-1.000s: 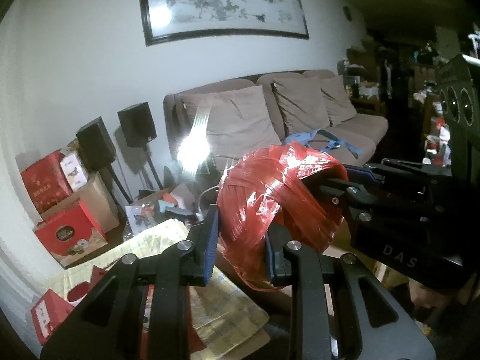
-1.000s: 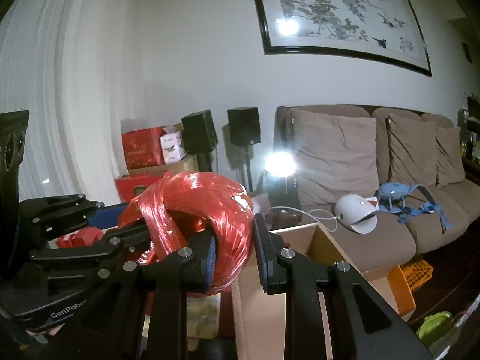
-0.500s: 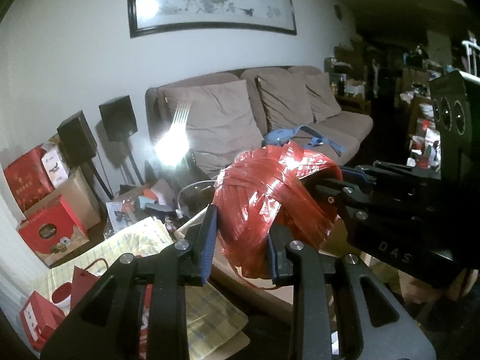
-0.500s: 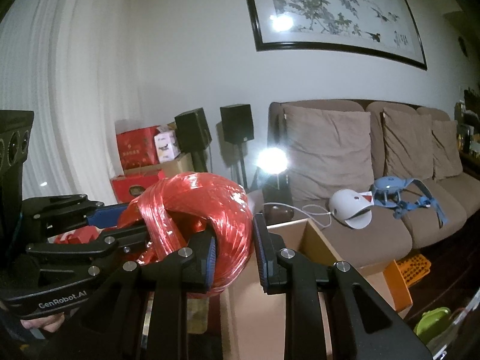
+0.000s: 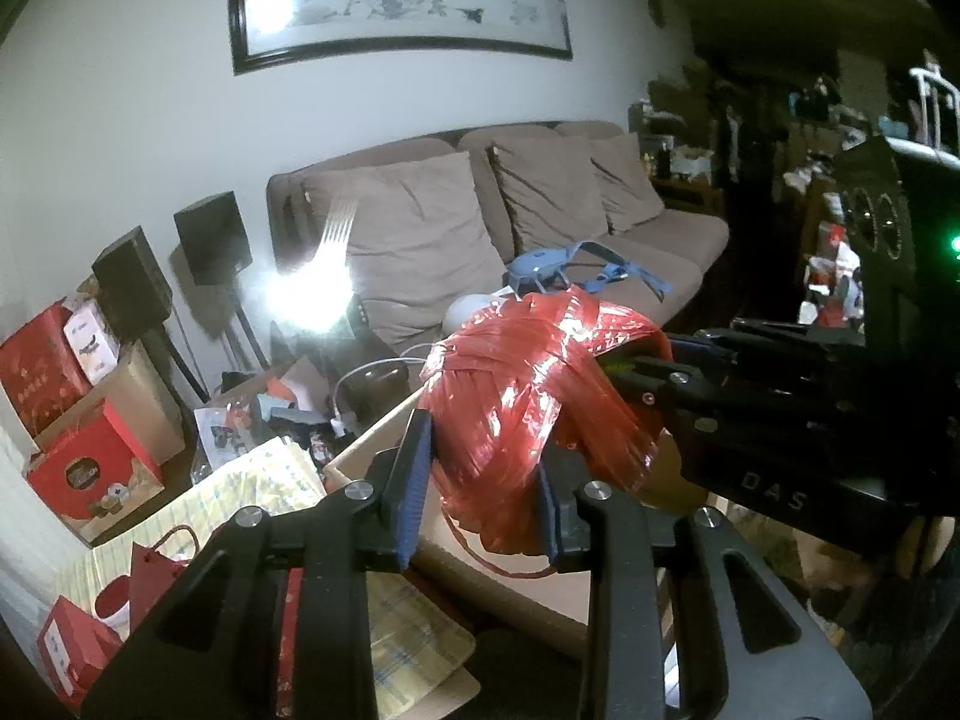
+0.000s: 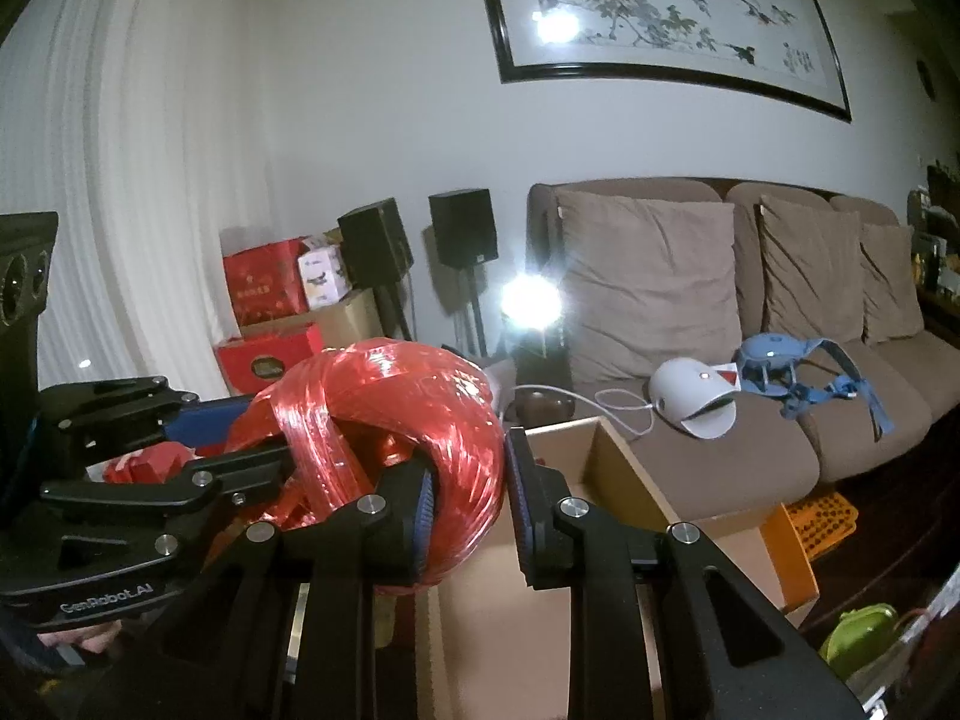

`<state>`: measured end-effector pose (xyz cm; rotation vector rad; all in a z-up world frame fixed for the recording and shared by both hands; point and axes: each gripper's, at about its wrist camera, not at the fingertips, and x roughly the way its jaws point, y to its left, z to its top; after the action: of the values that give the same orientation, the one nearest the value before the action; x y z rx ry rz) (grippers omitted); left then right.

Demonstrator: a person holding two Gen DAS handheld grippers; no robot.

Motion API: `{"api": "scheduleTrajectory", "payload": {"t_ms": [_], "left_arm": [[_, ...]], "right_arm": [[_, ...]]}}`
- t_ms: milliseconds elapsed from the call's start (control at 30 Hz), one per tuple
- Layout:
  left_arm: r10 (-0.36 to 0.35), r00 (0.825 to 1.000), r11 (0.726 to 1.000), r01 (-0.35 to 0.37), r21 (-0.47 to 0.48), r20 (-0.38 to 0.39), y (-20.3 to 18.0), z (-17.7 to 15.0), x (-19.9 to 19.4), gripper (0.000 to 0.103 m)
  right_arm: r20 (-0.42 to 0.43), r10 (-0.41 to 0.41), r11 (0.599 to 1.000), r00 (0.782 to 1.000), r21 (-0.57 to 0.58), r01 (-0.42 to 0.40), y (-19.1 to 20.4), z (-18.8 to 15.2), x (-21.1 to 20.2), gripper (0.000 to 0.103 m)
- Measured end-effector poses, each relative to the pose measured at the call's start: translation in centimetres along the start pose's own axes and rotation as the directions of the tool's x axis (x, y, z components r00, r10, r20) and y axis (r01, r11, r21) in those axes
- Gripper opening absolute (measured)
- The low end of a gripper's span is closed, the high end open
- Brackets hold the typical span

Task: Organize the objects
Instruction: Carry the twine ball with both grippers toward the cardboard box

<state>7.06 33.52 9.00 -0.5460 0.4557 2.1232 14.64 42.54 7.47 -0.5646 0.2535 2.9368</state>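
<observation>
White lamp (image 6: pixel 690 399), right view only

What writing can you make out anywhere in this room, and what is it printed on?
"DAS": on the black body of the right gripper, seen from the left wrist.
"GenRobot.AI": on the black body of the left gripper, seen from the right wrist.
Red gift boxes: gold characters, too blurred to read.
White carton: print too small to read.
Framed painting: small inscription at its right end, unreadable.
</observation>
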Motion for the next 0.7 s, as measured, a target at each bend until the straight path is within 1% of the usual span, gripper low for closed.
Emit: {"api": "scheduleTrajectory", "payload": {"t_ms": [100, 233, 700], "left_arm": [[-0.018, 1.0, 0.999, 0.018, 0.029, -0.002, -0.8, 0.0, 0.0, 0.032], [-0.024, 1.0, 0.998, 0.024, 0.058, 0.0, -1.8, 0.0, 0.0, 0.032], [-0.022, 1.0, 0.998, 0.024, 0.061, -0.021, -2.4, -0.1, 1.2, 0.033]], "right_arm": [[-0.021, -0.001, 1.0, 1.0, 0.002, 0.001, -0.7, -0.3, 0.3, 0.02], [-0.033, -0.002, 1.0, 0.999, 0.008, 0.002, -1.3, -0.5, 0.4, 0.019], [-0.06, -0.017, 1.0, 0.998, 0.016, 0.018, -2.2, -0.8, 1.1, 0.019]]}}
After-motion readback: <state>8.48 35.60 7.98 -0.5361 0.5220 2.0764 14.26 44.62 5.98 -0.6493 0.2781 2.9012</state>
